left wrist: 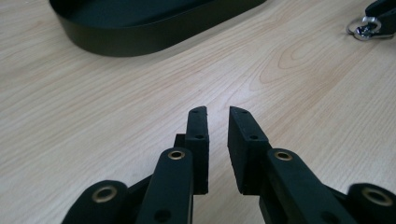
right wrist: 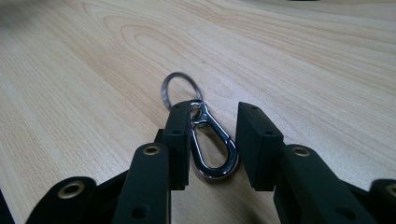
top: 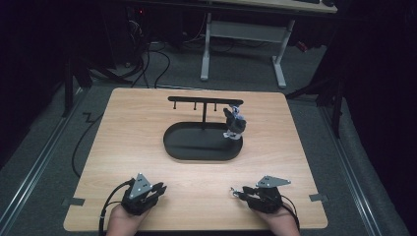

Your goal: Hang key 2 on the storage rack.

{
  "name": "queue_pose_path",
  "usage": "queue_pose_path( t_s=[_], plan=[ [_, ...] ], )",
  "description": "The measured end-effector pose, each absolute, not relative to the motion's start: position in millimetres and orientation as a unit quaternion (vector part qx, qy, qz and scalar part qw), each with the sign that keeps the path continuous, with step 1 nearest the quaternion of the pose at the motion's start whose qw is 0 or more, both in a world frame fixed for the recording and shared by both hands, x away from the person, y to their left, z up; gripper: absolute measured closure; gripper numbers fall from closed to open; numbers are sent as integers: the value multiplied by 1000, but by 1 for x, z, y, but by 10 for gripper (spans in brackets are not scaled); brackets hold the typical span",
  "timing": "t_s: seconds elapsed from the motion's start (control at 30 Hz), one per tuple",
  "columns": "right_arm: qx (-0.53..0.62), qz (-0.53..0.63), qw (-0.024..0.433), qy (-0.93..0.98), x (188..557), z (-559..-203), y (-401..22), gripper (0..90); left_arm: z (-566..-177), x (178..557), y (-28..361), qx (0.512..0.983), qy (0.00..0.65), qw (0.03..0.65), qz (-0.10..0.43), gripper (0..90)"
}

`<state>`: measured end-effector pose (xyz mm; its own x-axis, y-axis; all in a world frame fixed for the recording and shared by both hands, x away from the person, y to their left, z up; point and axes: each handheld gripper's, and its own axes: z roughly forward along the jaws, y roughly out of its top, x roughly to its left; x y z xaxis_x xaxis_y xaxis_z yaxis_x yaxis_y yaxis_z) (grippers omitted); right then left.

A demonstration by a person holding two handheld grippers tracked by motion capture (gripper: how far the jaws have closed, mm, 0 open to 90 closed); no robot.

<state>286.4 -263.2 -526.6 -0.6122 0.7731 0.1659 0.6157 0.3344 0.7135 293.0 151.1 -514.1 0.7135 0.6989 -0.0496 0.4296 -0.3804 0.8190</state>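
a chrome snap-hook clip with a split key ring on its far end lies flat on the wooden table, near the table's near right edge. it is teardrop shaped, polished, with a spring gate along one side. the right gripper sits low over it, jaws parted and straddling the clip: the left jaw touches the clip's side, the right jaw stands clear of it, so nothing is pinched. in the high view the right gripper points left, held by a hand at the near edge, the ring just beyond its tips. the left gripper rests near the near left edge, pointing right and slightly far, held by the other hand; in its own view its jaws stand a narrow gap apart, holding nothing, bare wood between them. at table centre, a black oval tray carries a t-shaped hook rack; a small blue-and-black figure keychain is at the rack's right end.
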Motion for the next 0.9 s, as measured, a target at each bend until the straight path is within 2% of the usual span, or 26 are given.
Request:
queue_pose_path(
  t_s=[0.3,0.9],
  plan=[
    [441,391,89,803,287,-528,-264,663,-515,293,159,813,335,452,150,772],
    [407,365,122,828,279,-526,-248,679,-513,292,160,816,323,455,152,772]
  ],
)
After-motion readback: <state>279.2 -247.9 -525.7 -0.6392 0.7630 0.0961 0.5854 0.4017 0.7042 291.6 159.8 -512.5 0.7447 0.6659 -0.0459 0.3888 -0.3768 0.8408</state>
